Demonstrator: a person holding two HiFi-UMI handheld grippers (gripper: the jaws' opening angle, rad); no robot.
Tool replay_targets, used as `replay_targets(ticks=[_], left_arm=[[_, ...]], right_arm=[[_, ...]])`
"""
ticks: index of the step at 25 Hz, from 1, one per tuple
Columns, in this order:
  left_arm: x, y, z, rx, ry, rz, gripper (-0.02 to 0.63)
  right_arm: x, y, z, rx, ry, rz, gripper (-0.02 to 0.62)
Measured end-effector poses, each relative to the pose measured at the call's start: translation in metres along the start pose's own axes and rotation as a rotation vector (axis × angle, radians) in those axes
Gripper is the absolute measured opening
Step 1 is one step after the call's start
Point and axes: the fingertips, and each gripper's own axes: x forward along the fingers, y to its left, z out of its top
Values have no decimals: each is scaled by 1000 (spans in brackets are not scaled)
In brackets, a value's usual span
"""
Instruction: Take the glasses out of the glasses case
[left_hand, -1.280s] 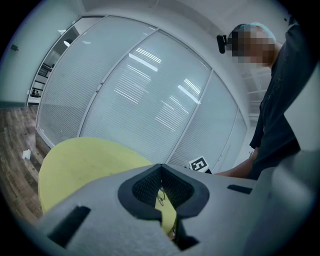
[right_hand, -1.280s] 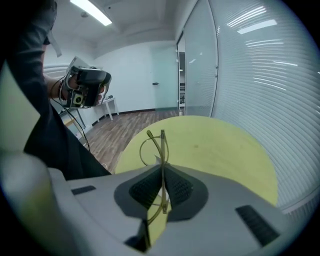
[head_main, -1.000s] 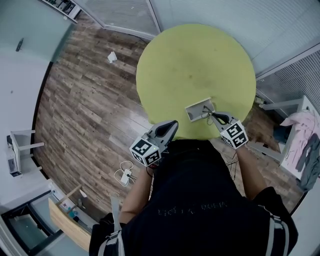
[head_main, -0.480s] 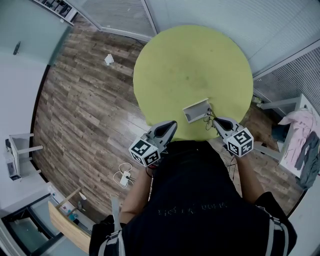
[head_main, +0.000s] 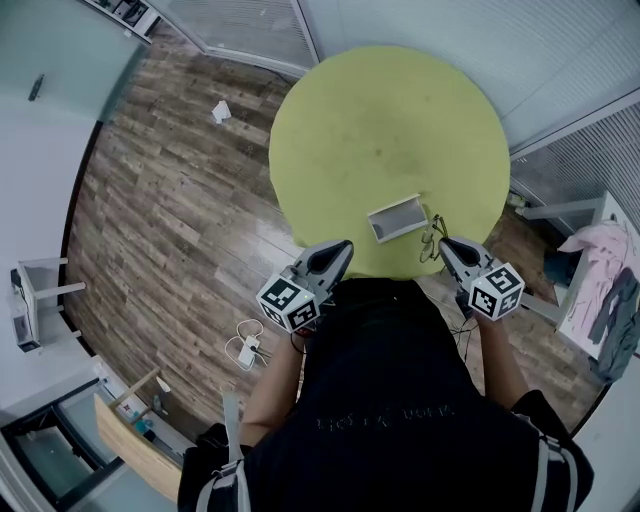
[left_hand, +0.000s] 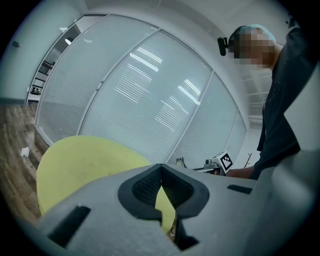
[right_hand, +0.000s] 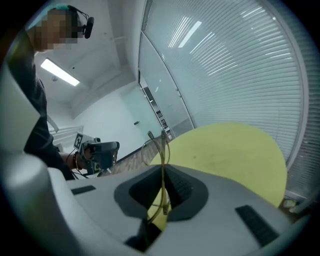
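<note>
The glasses case (head_main: 395, 217) lies open and pale grey near the front edge of the round yellow table (head_main: 380, 130). Thin gold wire glasses (head_main: 434, 241) hang just right of the case, off its tray, with my right gripper (head_main: 446, 246) shut on them. In the right gripper view the wire frame (right_hand: 161, 145) stands upright, pinched between the jaws of the right gripper (right_hand: 162, 172). My left gripper (head_main: 338, 254) hovers at the table's near edge, left of the case. In the left gripper view the left gripper (left_hand: 161, 176) shows its jaws shut with nothing in them.
The table stands on a wood floor beside glass partition walls with blinds. A white charger with cable (head_main: 250, 350) and a scrap of paper (head_main: 222, 111) lie on the floor. Clothes (head_main: 612, 290) hang at the right. The person's dark torso fills the lower head view.
My right gripper has drawn back to the right and toward the person, carrying the glasses away from the case. The left gripper has stayed put.
</note>
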Motion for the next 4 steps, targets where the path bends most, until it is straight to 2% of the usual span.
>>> replay_targets(ticks=[4], left_arm=[[-1, 0, -1, -4, -2, 2, 17]], right_arm=[[-4, 1, 4, 33, -28, 11, 35]])
